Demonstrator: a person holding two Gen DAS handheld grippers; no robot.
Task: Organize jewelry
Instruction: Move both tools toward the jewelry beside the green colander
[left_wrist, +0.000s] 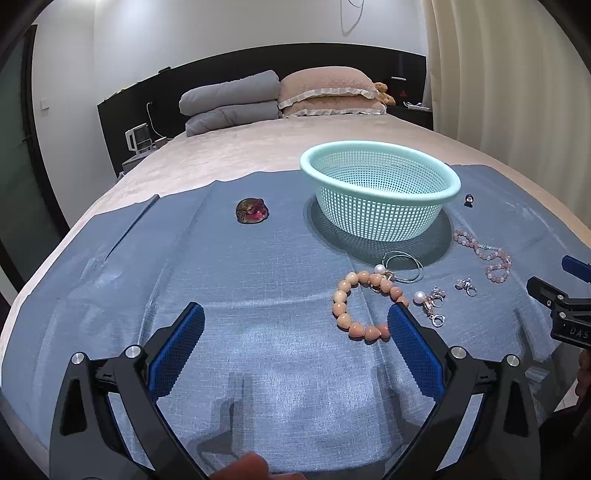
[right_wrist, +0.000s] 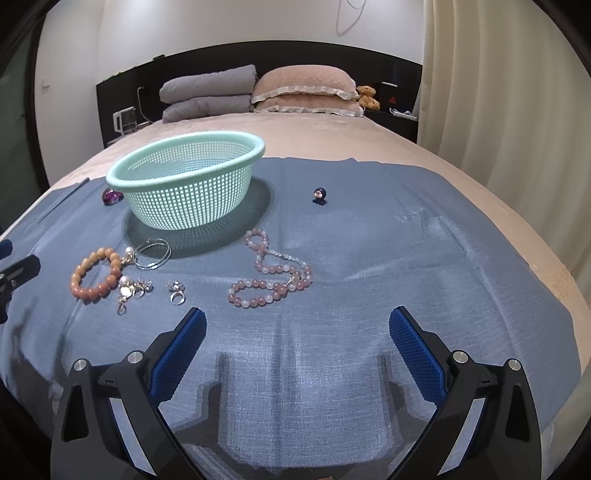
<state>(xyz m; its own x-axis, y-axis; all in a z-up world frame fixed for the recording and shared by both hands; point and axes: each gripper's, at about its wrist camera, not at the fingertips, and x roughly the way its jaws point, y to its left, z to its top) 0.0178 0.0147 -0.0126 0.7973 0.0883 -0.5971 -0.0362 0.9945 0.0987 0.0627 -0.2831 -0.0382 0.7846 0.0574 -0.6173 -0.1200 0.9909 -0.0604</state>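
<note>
On the bed, jewelry lies loose over a blue cloth (right_wrist: 369, 258); both grippers empty, jaws spread.

Mint basket (right_wrist: 184, 184) stands upright on the cloth, nothing visible inside. Left gripper (left_wrist: 295, 325) and right gripper (right_wrist: 297, 328) hover low. Pink bead necklace (right_wrist: 271, 275), orange bead bracelet (left_wrist: 364, 306), wire hoops (left_wrist: 402, 266), pearl charms (left_wrist: 430, 304), rings (right_wrist: 176, 291) lie near the basket.
</note>
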